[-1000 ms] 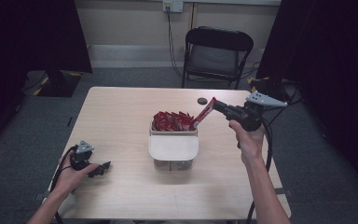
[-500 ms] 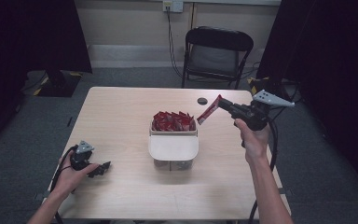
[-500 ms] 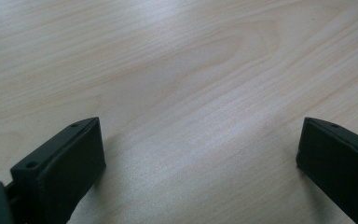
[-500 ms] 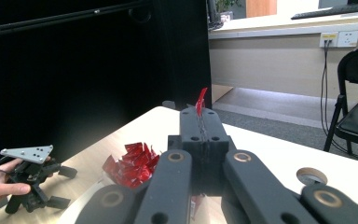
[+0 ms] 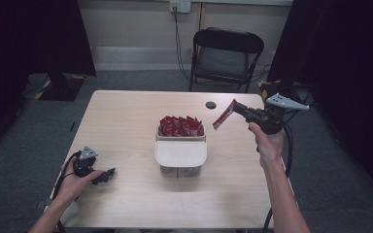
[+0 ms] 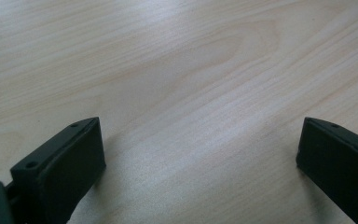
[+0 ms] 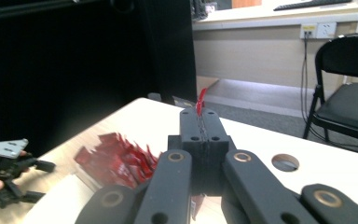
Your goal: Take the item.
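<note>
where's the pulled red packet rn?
High view: the red packet hangs clamped in the right gripper, in the air right of the white container of packets and just below the round table hole.

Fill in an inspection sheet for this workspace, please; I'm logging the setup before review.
Surface: wooden table, with a round hole.
Job's things: red packet held above the table; box holding more red packets.
Clutter: nothing seen.
Grippers: right gripper shut on the red packet; left gripper open, low over the table.
Cables: one trails from each gripper; wall cable.
Surroundings: folding chair, dark curtains.
</note>
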